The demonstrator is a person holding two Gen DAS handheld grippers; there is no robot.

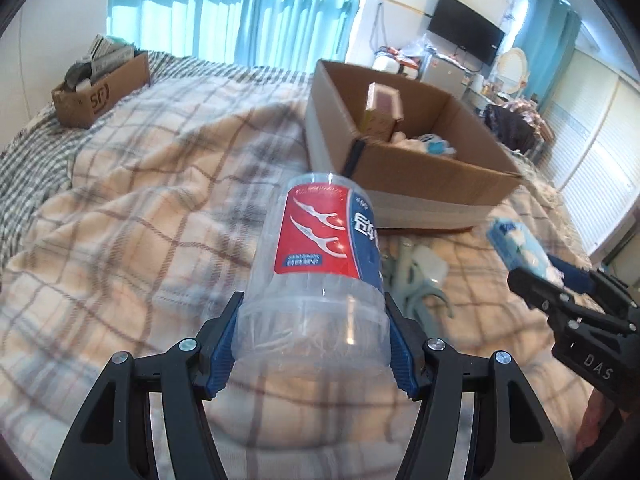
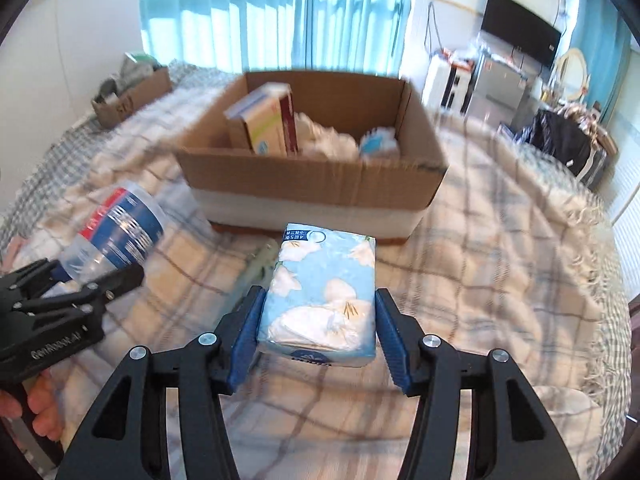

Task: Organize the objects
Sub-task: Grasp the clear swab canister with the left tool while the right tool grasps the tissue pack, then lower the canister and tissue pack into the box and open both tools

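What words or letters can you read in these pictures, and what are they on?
"DAS": on the right claw, its black body.
"GenRobot.AI", blurry: on the left claw, its body.
Floss pick jar: label characters too blurred to read.
Tissue pack: print too small.
Far cardboard box: dark marking unreadable.

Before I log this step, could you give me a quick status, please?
Left claw shut on floss-pick jar. Right claw shut on tissue pack. Cardboard box ahead, open, path clear.
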